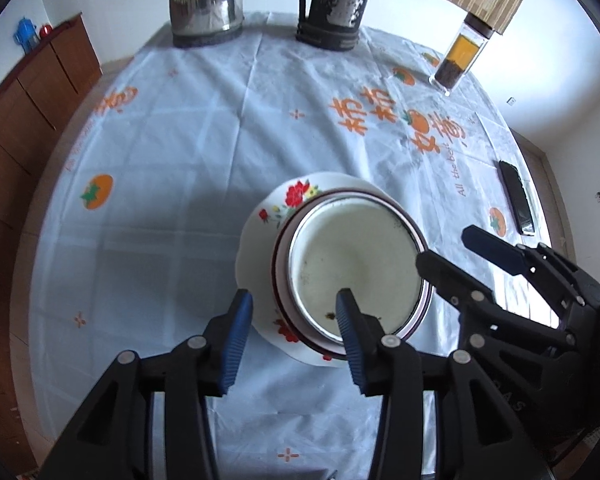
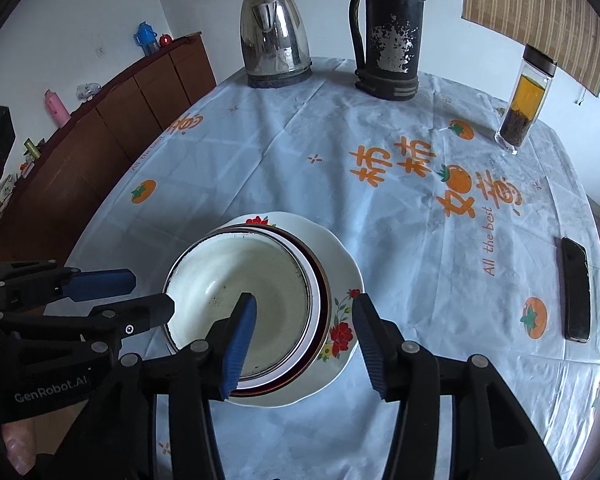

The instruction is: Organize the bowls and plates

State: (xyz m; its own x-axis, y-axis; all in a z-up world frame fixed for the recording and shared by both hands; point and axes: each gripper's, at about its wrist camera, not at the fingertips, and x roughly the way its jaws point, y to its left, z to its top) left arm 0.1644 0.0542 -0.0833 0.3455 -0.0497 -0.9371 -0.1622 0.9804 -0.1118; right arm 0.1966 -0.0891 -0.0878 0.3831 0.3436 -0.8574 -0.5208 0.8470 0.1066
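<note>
Jaws of left gripper (image 1: 294,314) and right gripper (image 2: 304,320) both released — empty, white bowl (image 2: 240,292) upright, mouth up, nested on floral plate (image 2: 340,280)

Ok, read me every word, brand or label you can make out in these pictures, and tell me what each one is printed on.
"All the best": orange print on the tablecloth, seen again mirrored near its far-left edge.
"柿柿如意": large orange characters on the same cloth, among printed persimmons.
"GenRobot.AI": white lettering on the body of the left gripper.
Embossed letters on the right gripper: too dark to read.
Kettle, flask, jar, phone: no readable text.
</note>
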